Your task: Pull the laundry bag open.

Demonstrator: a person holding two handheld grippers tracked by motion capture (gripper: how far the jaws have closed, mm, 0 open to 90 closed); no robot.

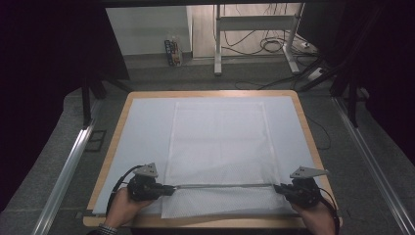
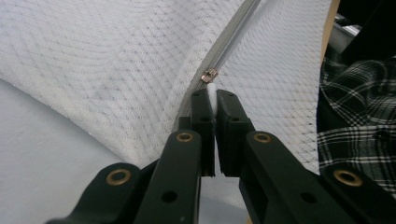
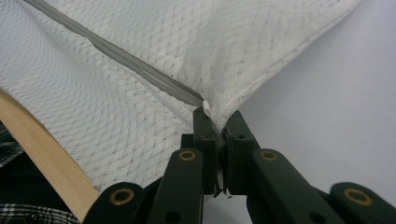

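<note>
- High view, from the left: a hand comes in at the bottom and holds the left gripper (image 1: 169,190) near the desk's (image 1: 115,147) front left corner, its cable looping back toward the wrist.
- Its jaws are clenched on the left end of a white mesh bag (image 1: 220,142). In the left gripper view they pinch a small white tab of the bag, just below the metal zipper pull (image 2: 210,74).
- The bag lies flat on a pale sheet (image 1: 144,132) that covers most of the desk. Its long axis runs from the front edge away toward the far edge, and its far end lies square to the desk.
- A grey zipper (image 1: 222,185) crosses the bag near its front end. It runs left to right, at right angles to the bag's long axis, stretched in a straight line between the two grippers.
- The cloth along the zipper is raised off the sheet; the short strip of bag in front of it falls toward the desk's front edge.
- At the right, the other hand holds the right gripper (image 1: 278,188) near the front right corner.
- In the right gripper view its jaws are clenched on the bag's seamed corner, right where the zipper ends; the wooden desk edge shows at lower left, with plaid cloth beyond it.
</note>
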